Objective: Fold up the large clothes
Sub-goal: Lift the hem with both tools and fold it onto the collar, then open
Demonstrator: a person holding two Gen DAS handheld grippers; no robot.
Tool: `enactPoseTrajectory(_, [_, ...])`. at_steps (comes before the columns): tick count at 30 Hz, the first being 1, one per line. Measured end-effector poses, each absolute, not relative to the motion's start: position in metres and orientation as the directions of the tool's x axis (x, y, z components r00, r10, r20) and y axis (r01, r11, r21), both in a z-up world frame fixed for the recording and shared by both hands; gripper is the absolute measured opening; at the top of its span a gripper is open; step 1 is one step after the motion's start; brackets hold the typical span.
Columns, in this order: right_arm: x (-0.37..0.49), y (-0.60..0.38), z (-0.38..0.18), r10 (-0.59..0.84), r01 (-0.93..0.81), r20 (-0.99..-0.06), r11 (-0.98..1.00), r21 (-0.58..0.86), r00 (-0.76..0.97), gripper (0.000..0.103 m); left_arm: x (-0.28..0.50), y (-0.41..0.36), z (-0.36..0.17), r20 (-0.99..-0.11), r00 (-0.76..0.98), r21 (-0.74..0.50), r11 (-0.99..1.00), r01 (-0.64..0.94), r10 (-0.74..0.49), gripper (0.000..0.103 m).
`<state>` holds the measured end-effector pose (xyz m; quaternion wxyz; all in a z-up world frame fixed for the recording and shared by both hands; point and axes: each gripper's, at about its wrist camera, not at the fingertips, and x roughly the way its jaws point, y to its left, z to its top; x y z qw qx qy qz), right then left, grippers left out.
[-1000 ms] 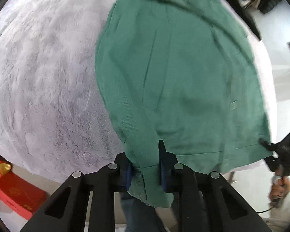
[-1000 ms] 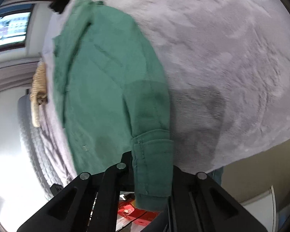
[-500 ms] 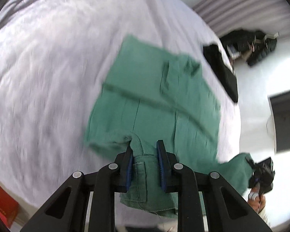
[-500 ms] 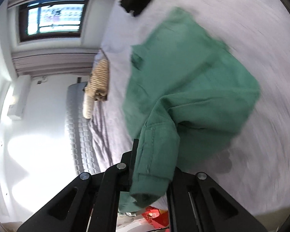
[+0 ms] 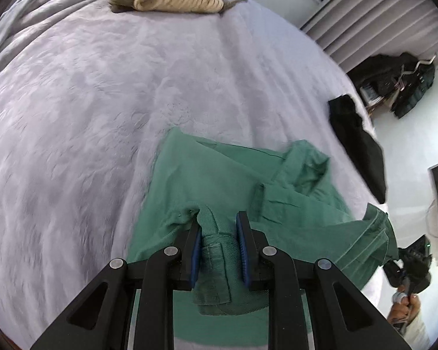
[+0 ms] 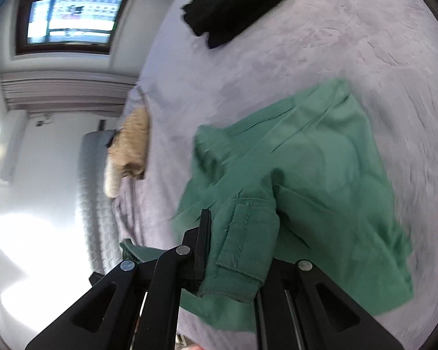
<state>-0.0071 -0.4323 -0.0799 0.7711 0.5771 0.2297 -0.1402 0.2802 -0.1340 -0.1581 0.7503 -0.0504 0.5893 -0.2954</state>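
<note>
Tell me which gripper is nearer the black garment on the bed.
Right, probably. The right gripper holds the green shirt on the side where the black garment lies; the left gripper holds the side farther away.

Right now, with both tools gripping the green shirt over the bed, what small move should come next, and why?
Probably carry both cuffs on toward the collar, then lower them. The left tool and right tool each pinch a corner of the green shirt, which lies only half doubled over.

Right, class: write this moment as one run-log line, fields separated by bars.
left gripper: shut on green cotton shirt | right gripper: shut on same shirt | shirt half lifted over lilac bedspread
</note>
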Motion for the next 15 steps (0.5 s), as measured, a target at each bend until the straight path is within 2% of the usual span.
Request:
enactPoseTrajectory(7, [0.019, -0.462, -0.106, 0.008, 0.559, -0.579, 0.251, 0.790, 0.815, 0.009, 0.305, -0.163, -0.199, -0.907, 0.103, -0.334, 0.846, 0.415, -0.408, 0.024])
enactPoseTrajectory(10, [0.026, -0.466, -0.110, 0.016, 0.601, -0.622, 0.236, 0.763, 0.783, 0.015, 0.307, -0.171, -0.205, -0.924, 0.091, -0.301, 0.851, 0.430, -0.372, 0.025])
enactPoseTrajectory(11, [0.025, -0.467, -0.110, 0.017, 0.602, -0.622, 0.234, 0.764, 0.783, 0.021, 0.306, -0.172, -0.204, -0.926, 0.096, -0.290, 0.849, 0.442, -0.366, 0.030])
enactPoseTrajectory(12, [0.025, -0.468, -0.108, 0.010, 0.601, -0.620, 0.238, 0.763, 0.784, 0.034, 0.305, -0.172, -0.200, -0.925, 0.112, -0.277, 0.848, 0.452, -0.362, 0.047])
enactPoseTrajectory(13, [0.022, -0.467, -0.105, -0.004, 0.600, -0.618, 0.248, 0.761, 0.786, 0.043, 0.304, -0.171, -0.196, -0.925, 0.145, -0.251, 0.851, 0.462, -0.351, 0.084])
enactPoseTrajectory(14, [0.017, -0.467, -0.099, -0.031, 0.604, -0.619, 0.267, 0.751, 0.784, 0.059, 0.302, -0.170, -0.187, -0.923, 0.215, -0.188, 0.862, 0.470, -0.319, 0.098])
enactPoseTrajectory(15, [0.014, -0.466, -0.096, -0.050, 0.608, -0.621, 0.282, 0.742, 0.782, 0.064, 0.301, -0.169, -0.179, -0.914, 0.266, -0.153, 0.866, 0.476, -0.307, 0.102])
